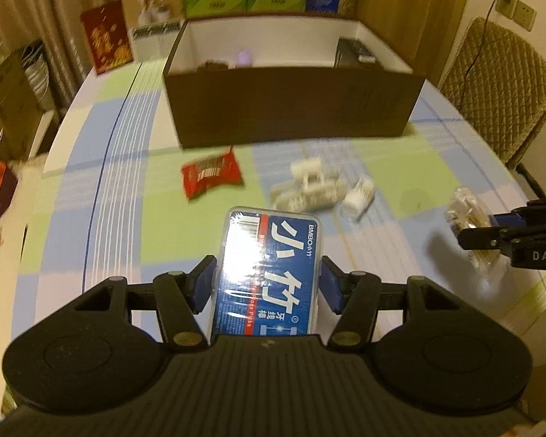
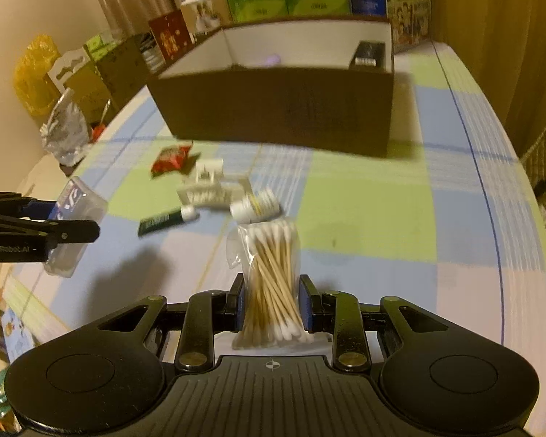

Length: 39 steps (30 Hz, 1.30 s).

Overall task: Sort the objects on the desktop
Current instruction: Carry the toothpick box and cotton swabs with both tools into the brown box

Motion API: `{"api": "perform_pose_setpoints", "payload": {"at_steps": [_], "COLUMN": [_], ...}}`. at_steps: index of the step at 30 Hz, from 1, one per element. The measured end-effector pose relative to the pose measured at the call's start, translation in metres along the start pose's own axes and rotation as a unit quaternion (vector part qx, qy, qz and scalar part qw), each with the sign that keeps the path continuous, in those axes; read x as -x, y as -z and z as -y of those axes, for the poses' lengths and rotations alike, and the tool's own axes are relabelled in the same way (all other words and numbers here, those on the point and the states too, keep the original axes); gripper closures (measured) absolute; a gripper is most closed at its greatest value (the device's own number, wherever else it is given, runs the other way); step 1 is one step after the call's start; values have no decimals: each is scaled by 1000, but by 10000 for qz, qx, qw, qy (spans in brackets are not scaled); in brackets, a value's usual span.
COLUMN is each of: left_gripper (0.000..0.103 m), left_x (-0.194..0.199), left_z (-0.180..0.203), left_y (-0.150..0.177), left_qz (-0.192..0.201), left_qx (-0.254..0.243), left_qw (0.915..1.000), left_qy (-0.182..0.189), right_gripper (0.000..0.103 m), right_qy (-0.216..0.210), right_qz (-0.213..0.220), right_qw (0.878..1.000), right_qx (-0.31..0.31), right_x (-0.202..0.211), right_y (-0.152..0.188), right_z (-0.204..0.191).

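Both grippers are held up off the table, pointing forward side by side. The left gripper [image 1: 269, 280] has its blue-padded fingers [image 1: 205, 284] pressed against either long side of a flat blue-labelled case [image 1: 269, 273], gripping it level. The right gripper [image 2: 271, 302] is clamped on a clear bag of cotton swabs [image 2: 271, 280], which stands roughly upright between the pads [image 2: 307, 304]. Through the blur, both grips look firm.
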State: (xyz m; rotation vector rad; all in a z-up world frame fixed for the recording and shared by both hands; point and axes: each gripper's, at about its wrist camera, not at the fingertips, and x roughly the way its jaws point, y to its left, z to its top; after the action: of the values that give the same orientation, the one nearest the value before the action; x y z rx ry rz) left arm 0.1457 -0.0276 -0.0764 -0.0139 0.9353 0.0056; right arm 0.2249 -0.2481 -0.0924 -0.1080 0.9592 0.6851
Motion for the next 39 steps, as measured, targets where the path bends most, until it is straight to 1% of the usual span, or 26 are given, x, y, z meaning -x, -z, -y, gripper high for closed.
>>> {"api": "perform_pose_setpoints", "payload": {"at_steps": [4,11,16,21,26,29,34,39], "left_gripper": [48,48,48,48,48,48,48,48], "left_x": [-6,-22,-40,-70,-105,-126,-154,-179], "left_z": [-6,-19,-30,-39,-49,-55,-61,-64], "left_y": [-32,-105,-152,-195,-221,-231,-239,-241], "left_qz": [196,563,690,636,445,291,99,-85], "left_qx": [-101,-335,-415,-427,-368,-306,-330,-375], "left_qw": [9997,9975,9962,9961,9972,9982,9987,9986], "left_qy": [100,259,347,437,468,415,364,363], "right_gripper": [77,77,77,77,77,77,77,77], "right_qy": [40,3,35,91,143,160,191,204], "right_qz": [197,576,720,761,670,587,358,128], "right_qw": [9998,9983,9974,9970,9976,9981,9991,9996], "right_qx": [1,-7,-20,-55,-102,-117,-131,-153], "right_x": [-4,-20,-39,-63,-93,-111,-137,-158], "right_y": [-32,-104,-151,-189,-217,-230,-239,-240], "right_z": [-2,-4,-3,3,6,9,13,18]}}
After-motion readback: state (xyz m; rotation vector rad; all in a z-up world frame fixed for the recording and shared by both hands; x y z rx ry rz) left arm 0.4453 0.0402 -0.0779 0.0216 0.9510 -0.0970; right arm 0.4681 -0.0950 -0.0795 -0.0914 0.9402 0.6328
